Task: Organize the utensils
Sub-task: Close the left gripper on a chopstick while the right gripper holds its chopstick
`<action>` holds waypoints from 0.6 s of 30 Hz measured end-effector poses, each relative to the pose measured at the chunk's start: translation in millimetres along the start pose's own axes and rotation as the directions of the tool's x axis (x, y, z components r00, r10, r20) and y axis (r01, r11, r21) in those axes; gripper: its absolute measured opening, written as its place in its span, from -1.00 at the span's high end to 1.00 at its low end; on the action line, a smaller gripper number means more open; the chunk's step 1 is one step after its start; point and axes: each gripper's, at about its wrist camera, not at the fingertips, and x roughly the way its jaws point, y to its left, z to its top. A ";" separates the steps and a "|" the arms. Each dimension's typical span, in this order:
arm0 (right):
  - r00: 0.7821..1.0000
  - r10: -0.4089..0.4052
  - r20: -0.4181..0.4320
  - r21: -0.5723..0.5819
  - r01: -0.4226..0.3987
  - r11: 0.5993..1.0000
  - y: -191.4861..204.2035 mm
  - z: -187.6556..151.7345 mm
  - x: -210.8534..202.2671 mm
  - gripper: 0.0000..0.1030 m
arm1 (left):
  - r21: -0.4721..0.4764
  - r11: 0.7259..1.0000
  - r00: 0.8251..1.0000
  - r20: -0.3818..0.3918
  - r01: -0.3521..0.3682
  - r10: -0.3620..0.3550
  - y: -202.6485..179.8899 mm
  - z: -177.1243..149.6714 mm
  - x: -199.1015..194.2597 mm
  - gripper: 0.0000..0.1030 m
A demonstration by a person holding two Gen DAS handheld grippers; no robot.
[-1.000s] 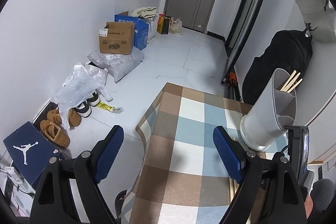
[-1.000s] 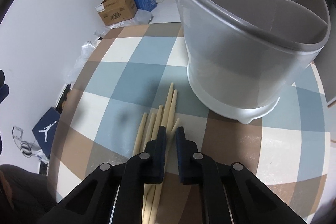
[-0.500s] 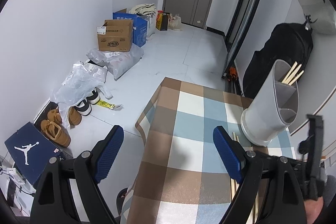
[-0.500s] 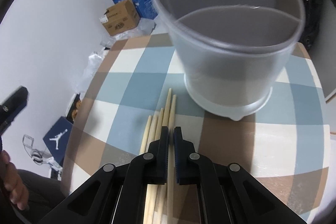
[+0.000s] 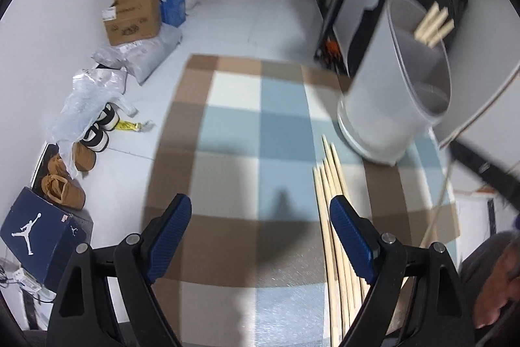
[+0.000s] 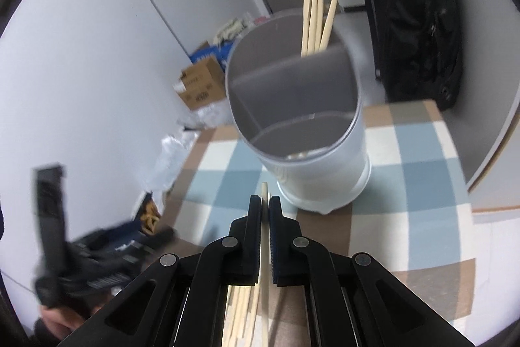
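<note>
One chopstick (image 6: 265, 217) is pinched between the right gripper's (image 6: 265, 206) fingers above the table (image 5: 234, 132), near the holder (image 6: 312, 152), while the left gripper (image 5: 260, 213) hangs spread wide beside the chopsticks (image 5: 331, 200) lying loose.

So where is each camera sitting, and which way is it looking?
Left wrist: on the left gripper, looking forward over the checked tablecloth and floor; its open blue fingers show.
Right wrist: on the right gripper, facing the grey utensil holder; its black fingers pinch one chopstick.
Both see the holder, the chopsticks standing in it, the loose chopsticks on the cloth and the cardboard box.
</note>
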 end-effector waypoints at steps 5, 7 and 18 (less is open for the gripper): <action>0.998 0.021 0.065 -0.018 -0.020 1.000 -7.1 -1.9 -26.6 0.93 | 0.049 0.998 0.998 -0.057 -0.033 0.036 -19.1 -6.6 12.2 -0.63; 0.996 0.023 0.085 -0.027 -0.021 0.999 -11.8 -2.3 -34.1 0.93 | 0.074 0.996 0.995 -0.074 -0.057 0.062 -24.7 -9.9 17.7 -0.63; 0.990 0.036 0.134 -0.015 -0.034 0.999 -44.7 -5.4 -60.9 0.93 | 0.125 0.985 0.977 -0.162 -0.118 0.138 -29.6 -20.0 33.6 -0.63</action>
